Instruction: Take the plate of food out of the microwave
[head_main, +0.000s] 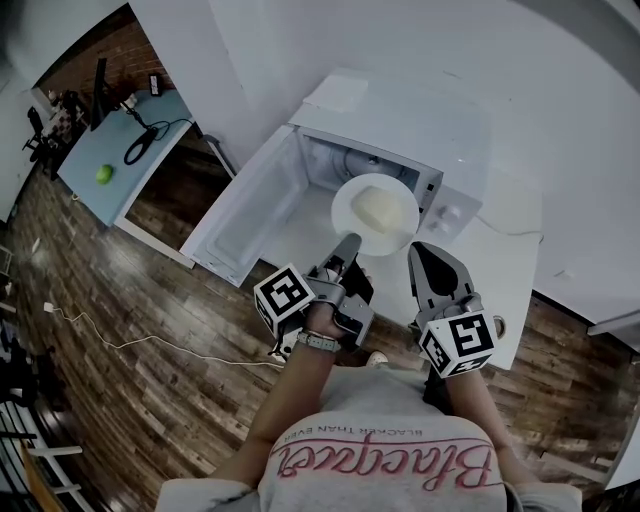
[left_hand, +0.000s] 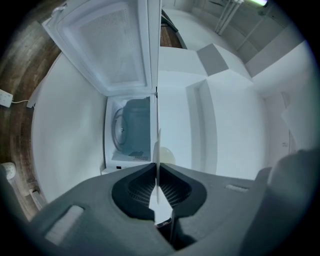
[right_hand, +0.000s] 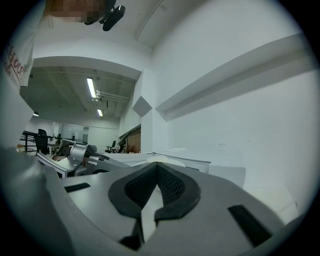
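A white plate (head_main: 397, 235) carrying a pale lump of food (head_main: 372, 207) hangs in front of the white microwave (head_main: 400, 130), whose door (head_main: 250, 210) is swung wide to the left. My left gripper (head_main: 350, 243) is shut on the plate's near rim. In the left gripper view the plate (left_hand: 158, 150) runs edge-on between the pads, with the microwave's bare cavity (left_hand: 132, 127) beyond it. My right gripper (head_main: 420, 250) is just right of the plate, shut with nothing in it; its closed tips (right_hand: 157, 167) point past the microwave's top.
The microwave stands on a white counter (head_main: 500, 270) against the white wall. A flat white box (head_main: 340, 93) lies on the microwave's top. A light blue table (head_main: 120, 150) with a green ball (head_main: 103, 173) is at far left. A cable (head_main: 120, 340) runs over the wood floor.
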